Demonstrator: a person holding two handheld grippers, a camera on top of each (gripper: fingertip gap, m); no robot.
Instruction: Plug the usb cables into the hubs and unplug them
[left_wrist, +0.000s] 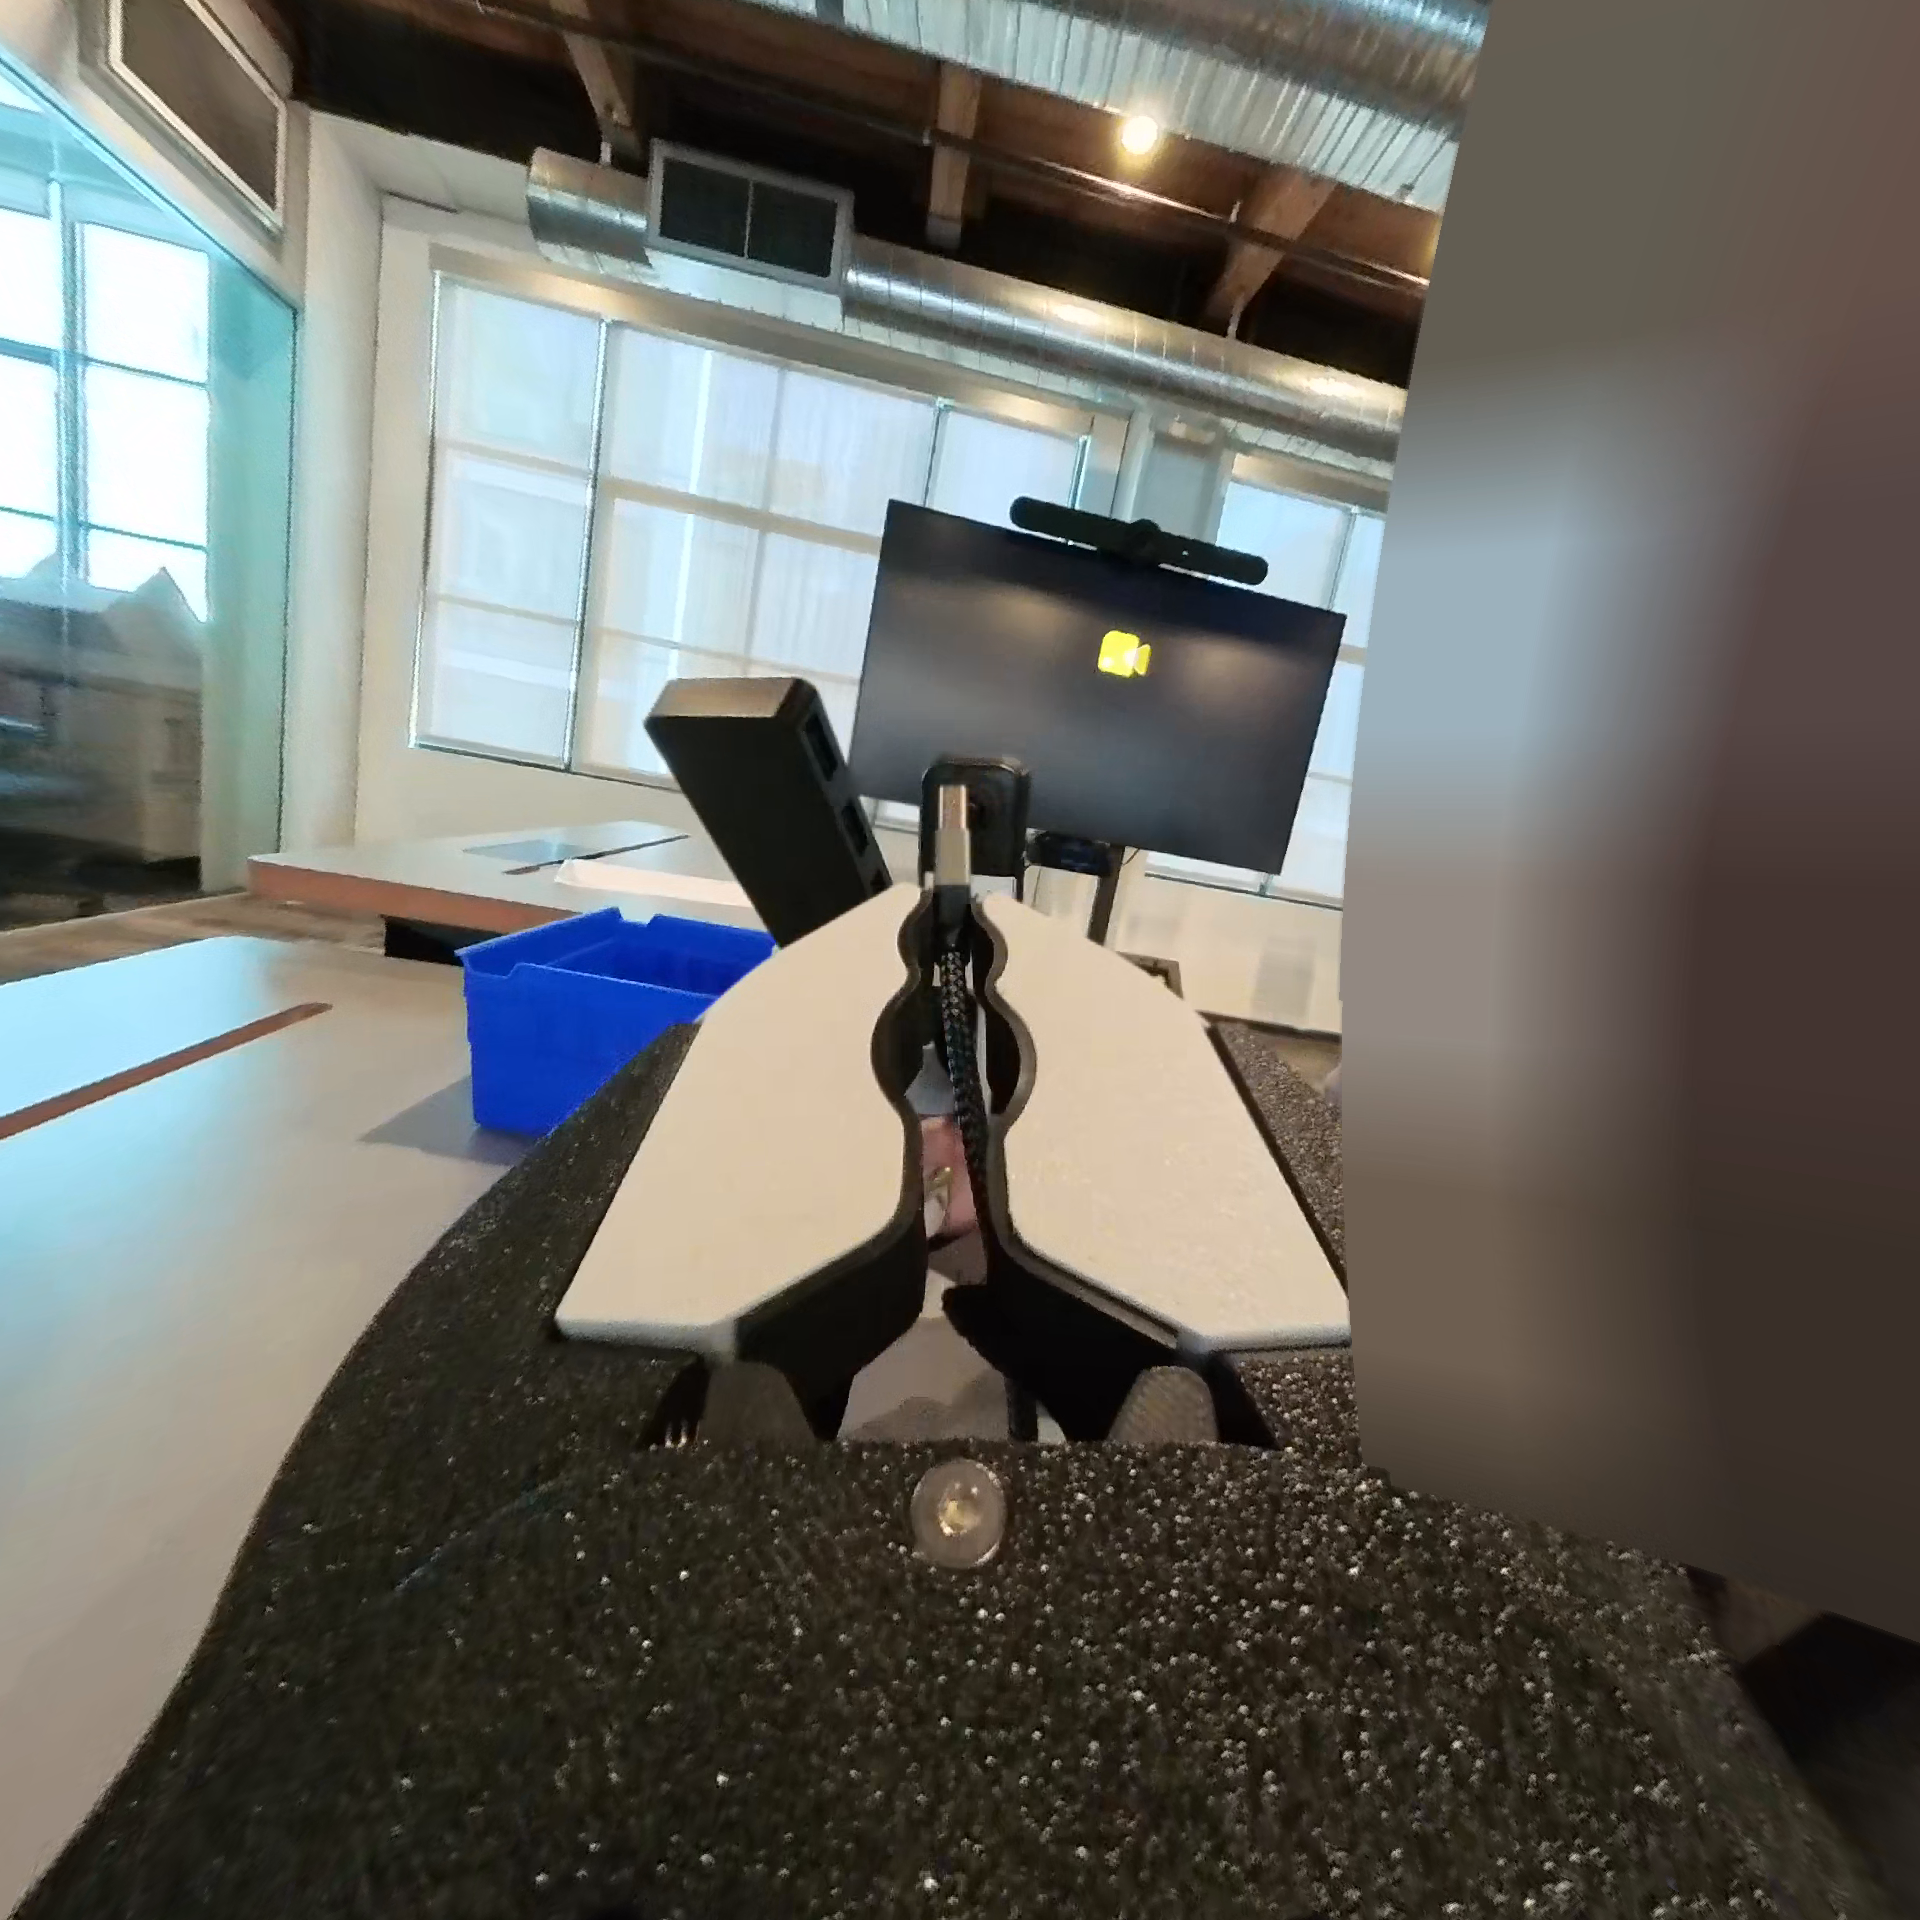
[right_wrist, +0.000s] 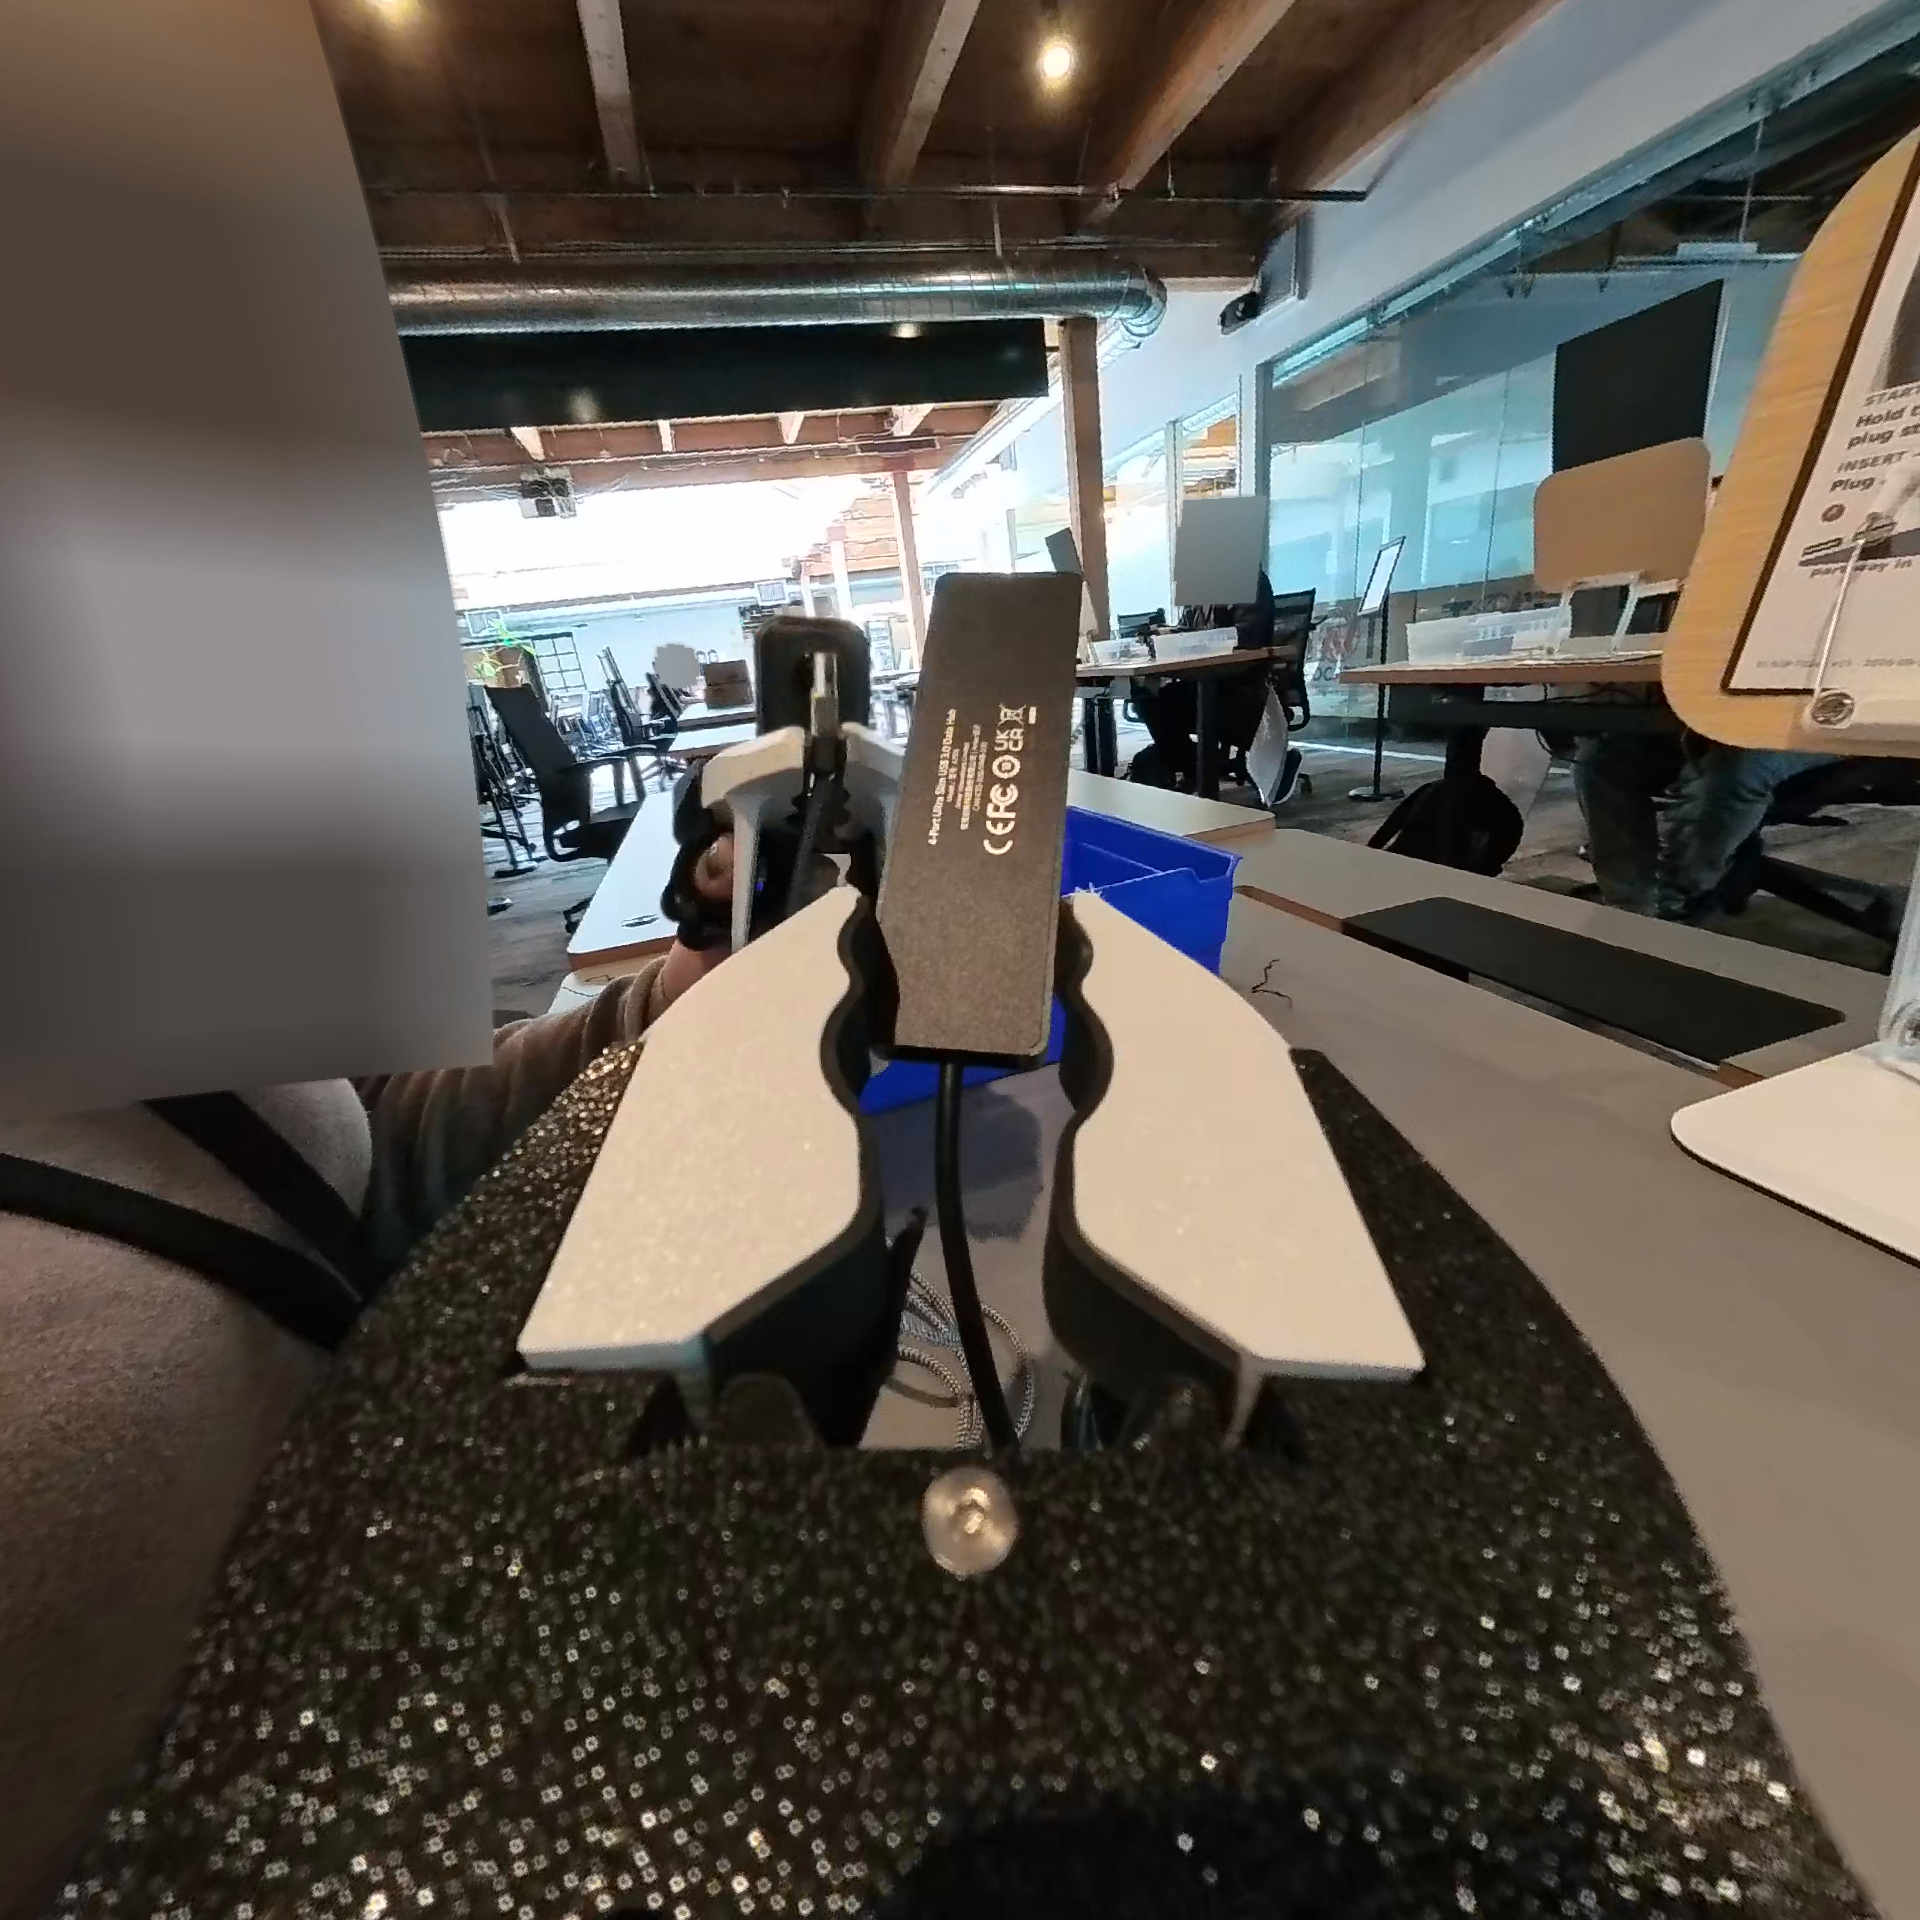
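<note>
This is an open-plan office in a loft-style building. Long desks (right_wrist: 1507, 675) with black office chairs (right_wrist: 551, 769) fill the room, glass partitions (right_wrist: 1455, 457) line one side, and a screen on a stand (left_wrist: 1101, 717) faces big windows (left_wrist: 727, 499) under wooden beams (right_wrist: 935, 104) and metal ducts (left_wrist: 1039, 301).

hub (left_wrist: 774, 805) base hidden behind fingers (left_wrist: 790, 1122)

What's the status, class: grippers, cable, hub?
Left gripper shut on cable, plug unplugged. Right gripper shut on hub. Nothing between them.
</note>
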